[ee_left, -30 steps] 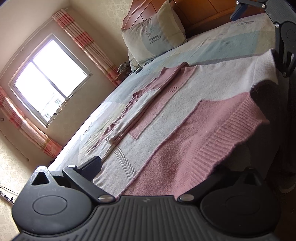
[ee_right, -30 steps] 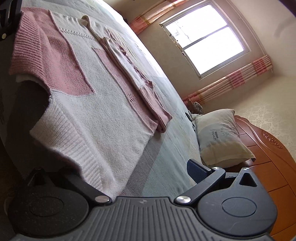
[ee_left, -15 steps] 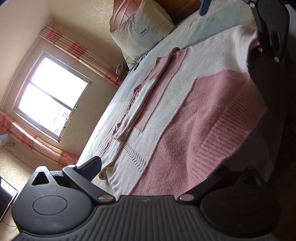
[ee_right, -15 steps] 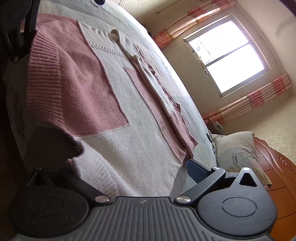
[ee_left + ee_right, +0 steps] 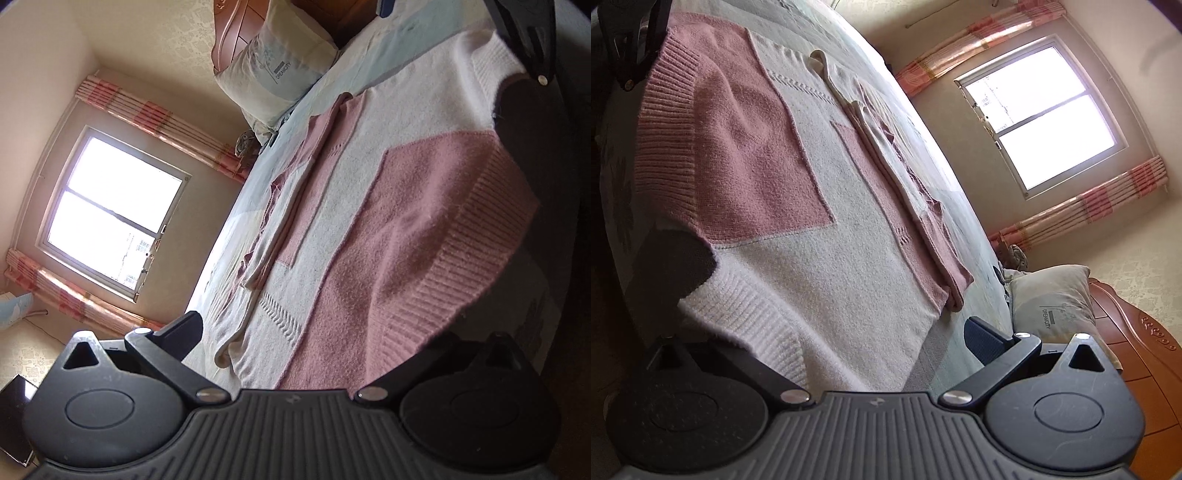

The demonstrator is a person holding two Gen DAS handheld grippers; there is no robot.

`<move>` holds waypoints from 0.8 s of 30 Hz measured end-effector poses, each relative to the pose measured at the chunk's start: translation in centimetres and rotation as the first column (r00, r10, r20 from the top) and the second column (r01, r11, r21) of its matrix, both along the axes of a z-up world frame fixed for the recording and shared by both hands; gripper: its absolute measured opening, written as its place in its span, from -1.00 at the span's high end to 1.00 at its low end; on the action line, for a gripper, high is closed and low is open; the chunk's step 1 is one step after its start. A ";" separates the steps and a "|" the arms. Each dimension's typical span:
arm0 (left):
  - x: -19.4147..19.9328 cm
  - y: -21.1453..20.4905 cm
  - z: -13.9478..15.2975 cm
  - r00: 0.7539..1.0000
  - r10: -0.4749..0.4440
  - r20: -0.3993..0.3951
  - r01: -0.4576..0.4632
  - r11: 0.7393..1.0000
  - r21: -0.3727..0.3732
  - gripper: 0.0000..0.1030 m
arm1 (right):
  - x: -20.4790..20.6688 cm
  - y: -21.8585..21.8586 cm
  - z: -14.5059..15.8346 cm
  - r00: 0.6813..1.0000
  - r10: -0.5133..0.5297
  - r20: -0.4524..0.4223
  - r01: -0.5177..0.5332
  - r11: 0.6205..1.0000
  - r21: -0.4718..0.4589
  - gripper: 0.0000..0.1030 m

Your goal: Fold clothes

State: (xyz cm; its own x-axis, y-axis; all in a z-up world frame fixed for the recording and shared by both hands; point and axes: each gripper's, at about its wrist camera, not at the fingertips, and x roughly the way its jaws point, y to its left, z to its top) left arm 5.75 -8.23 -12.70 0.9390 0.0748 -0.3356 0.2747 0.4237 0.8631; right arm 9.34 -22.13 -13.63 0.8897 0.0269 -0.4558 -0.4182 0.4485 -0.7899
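Observation:
A pink and white knit sweater (image 5: 388, 229) lies spread on the bed, sleeves folded along its far side, ribbed hem hanging over the near edge. My left gripper (image 5: 325, 343) has wide-apart fingers at the pink hem corner; the cloth covers the right finger. My right gripper (image 5: 827, 332) has wide-apart fingers at the white hem corner (image 5: 746, 325); the cloth covers its left finger. Whether either grips the hem is unclear. Each gripper shows at the top of the other's view: the right one (image 5: 524, 33), the left one (image 5: 628, 40).
The bed (image 5: 945, 177) has a pale sheet, a pillow (image 5: 280, 70) and a wooden headboard (image 5: 1145, 332). A bright window (image 5: 110, 206) with striped curtains is across the room. A dark flat object (image 5: 14, 424) is on the floor at lower left.
Both grippers have swung and moved along the sweater's hem. More of the sweater and the room is in sight. The hem corners now sit between the fingers.

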 end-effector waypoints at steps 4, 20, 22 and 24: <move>0.6 1.4 0.0 0.999 0.044 -0.030 -0.044 0.999 0.003 -0.99 | 0.7 -0.4 0.3 0.999 0.009 -0.034 -0.009 1.000 -0.018 -1.00; 1.6 0.6 -0.3 0.995 0.057 -0.084 -0.055 0.998 0.020 -0.99 | 1.9 0.4 0.8 0.993 -0.017 -0.120 0.013 0.999 -0.040 -1.00; 1.7 0.7 -0.2 0.994 0.061 -0.090 -0.060 0.998 0.011 -0.99 | 2.0 0.2 1.1 0.990 -0.029 -0.137 0.027 1.000 -0.016 -1.00; 1.7 0.8 -0.2 0.993 0.065 -0.097 -0.065 0.998 -0.001 -0.99 | 2.2 0.0 1.2 0.988 -0.033 -0.152 0.033 0.999 0.002 -1.00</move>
State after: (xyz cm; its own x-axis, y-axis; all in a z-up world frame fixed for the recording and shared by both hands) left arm 7.49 -7.44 -12.85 0.8955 0.1332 -0.4247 0.3284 0.4465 0.8323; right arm 11.52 -22.10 -12.41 0.8104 0.0013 -0.5859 -0.5183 0.4678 -0.7159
